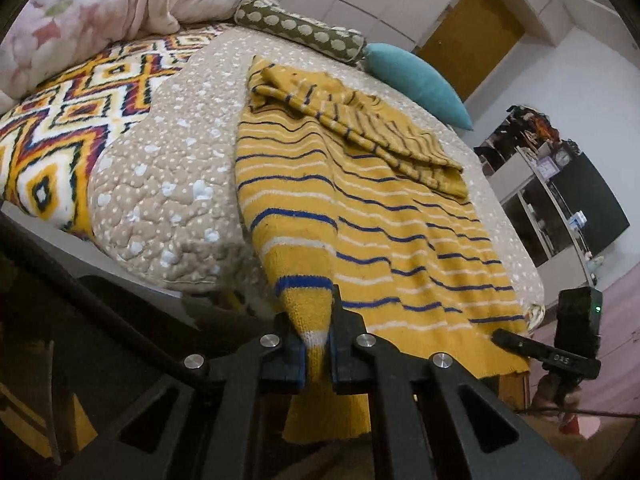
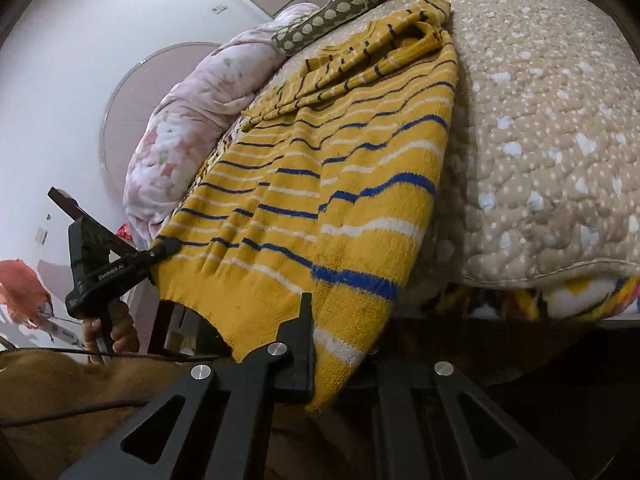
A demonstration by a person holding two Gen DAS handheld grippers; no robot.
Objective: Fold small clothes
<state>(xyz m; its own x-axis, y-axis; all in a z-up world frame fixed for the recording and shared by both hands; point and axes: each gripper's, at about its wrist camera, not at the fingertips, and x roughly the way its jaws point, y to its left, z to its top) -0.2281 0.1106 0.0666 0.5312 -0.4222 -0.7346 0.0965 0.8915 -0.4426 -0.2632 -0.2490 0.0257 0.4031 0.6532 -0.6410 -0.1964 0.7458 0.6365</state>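
Both claws pinch the hem corners of the striped sweater (image 1: 360, 216) at the bed edge, left claw (image 1: 316, 344) and right claw (image 2: 320, 356); its long axis runs to 12 o'clock, sleeves folded in.

sweater (image 1: 360, 216) | yellow knit, blue-white stripes | flat, sleeves folded in

Even indoor light, soft shadows, strong fisheye bending and dark vignetted corners.

fuzzy knit sweater (image 1: 360, 216), quilted cloth bedspread (image 1: 172, 184), matt black plastic left gripper (image 1: 316, 344)
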